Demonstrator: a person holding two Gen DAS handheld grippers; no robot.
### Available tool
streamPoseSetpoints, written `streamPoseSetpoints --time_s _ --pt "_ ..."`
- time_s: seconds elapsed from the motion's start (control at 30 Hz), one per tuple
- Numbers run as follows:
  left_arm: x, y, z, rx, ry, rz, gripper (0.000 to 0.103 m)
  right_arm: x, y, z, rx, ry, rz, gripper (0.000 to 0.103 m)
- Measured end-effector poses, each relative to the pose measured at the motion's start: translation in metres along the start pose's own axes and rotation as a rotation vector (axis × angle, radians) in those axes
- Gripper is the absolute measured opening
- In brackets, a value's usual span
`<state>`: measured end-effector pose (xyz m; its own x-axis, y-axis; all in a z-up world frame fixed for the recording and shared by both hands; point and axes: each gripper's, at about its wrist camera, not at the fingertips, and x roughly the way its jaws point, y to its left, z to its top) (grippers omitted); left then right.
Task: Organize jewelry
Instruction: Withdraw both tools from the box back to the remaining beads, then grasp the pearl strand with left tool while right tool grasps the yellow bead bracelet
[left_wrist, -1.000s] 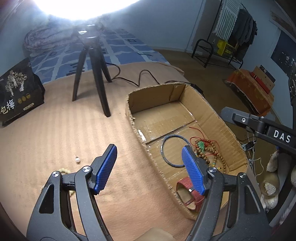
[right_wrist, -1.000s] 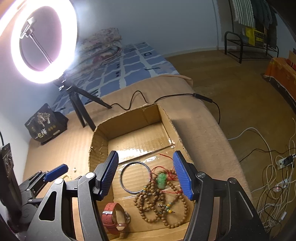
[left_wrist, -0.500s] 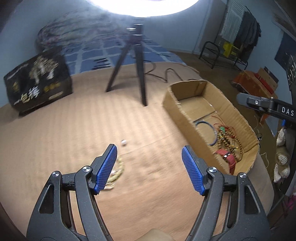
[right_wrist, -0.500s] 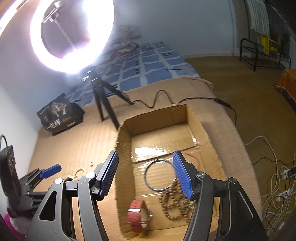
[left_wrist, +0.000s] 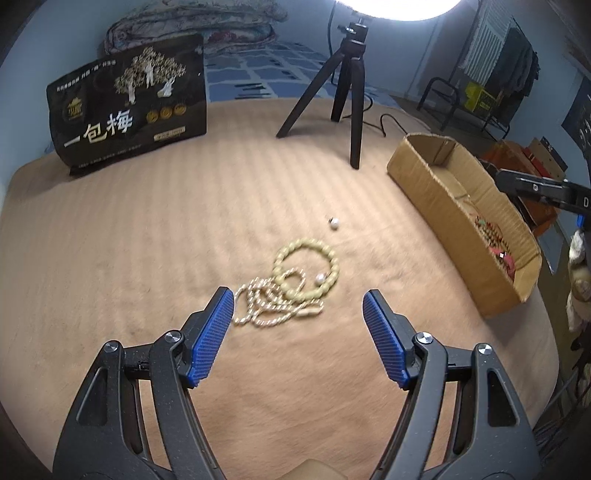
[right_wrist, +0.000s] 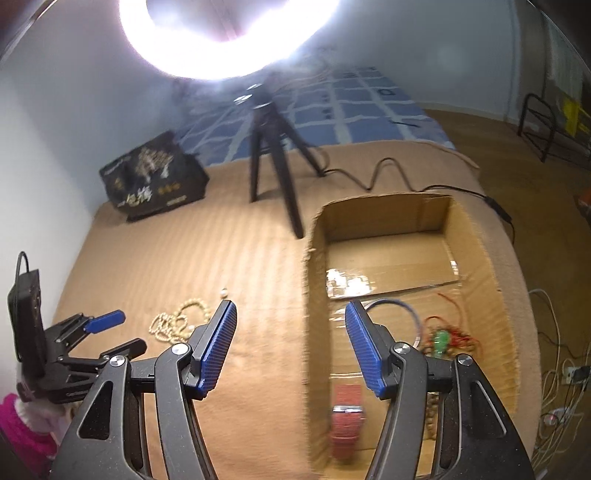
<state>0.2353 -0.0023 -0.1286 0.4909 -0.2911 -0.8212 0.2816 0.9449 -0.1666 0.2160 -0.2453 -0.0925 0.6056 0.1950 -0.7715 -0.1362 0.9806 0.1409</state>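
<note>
Two sets of tongs, both spread wide and gripping nothing: left tongs (left_wrist: 298, 306) low in the left wrist frame, right tongs (right_wrist: 291, 317) low in the right wrist frame. Just beyond the left tongs, at frame center, lay one pale bead bracelet (left_wrist: 308, 271) overlapping one twisted pale chain (left_wrist: 271, 302) on the tan bed cover (left_wrist: 147, 240). Two small white pearls counted: one (left_wrist: 320, 277) resting inside the bracelet's loop, one (left_wrist: 334, 223) apart, further up the frame. At right of the left wrist frame stood one open cardboard box (left_wrist: 436, 184). Within it, in the right wrist frame: one red-strapped watch (right_wrist: 346, 413) at bottom, one blue-grey bangle (right_wrist: 410, 314) above it, one green pendant on red cord (right_wrist: 441, 339) at right, brown beads (right_wrist: 432, 402) partly hidden behind the right tongs. At upper left of the left wrist frame leaned one black bag (left_wrist: 129, 103) printed "一包梅" in white, smaller print unreadable. One black tripod (left_wrist: 347, 85) at upper center, three legs down, under one glaring ring light (right_wrist: 229, 37).
</note>
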Motion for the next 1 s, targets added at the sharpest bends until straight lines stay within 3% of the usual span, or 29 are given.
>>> streamPoseSetpoints --time_s 0.17,0.27,0.43,0.5,0.57,1.0 --pt "0.004 0.006 -0.011 0.028 0.024 -0.013 0.073 0.025 0.027 -0.007 0.0 0.085 0.115 0.06" --pt "0.008 0.007 -0.012 0.067 0.031 -0.016 0.066 0.041 0.044 -0.011 -0.051 0.121 0.101 0.06" --pt "0.017 0.012 -0.012 0.087 0.044 -0.041 0.063 0.067 0.059 -0.016 -0.077 0.157 0.109 0.06" --pt "0.022 0.013 -0.01 0.098 0.05 -0.049 0.06 0.079 0.064 -0.017 -0.075 0.175 0.123 0.056" --pt "0.026 0.012 -0.008 0.111 0.049 -0.046 0.058 0.094 0.069 -0.018 -0.072 0.201 0.13 0.045" --pt "0.053 0.007 -0.004 0.24 0.078 -0.007 0.059 0.146 0.077 -0.014 0.021 0.299 0.158 0.028"
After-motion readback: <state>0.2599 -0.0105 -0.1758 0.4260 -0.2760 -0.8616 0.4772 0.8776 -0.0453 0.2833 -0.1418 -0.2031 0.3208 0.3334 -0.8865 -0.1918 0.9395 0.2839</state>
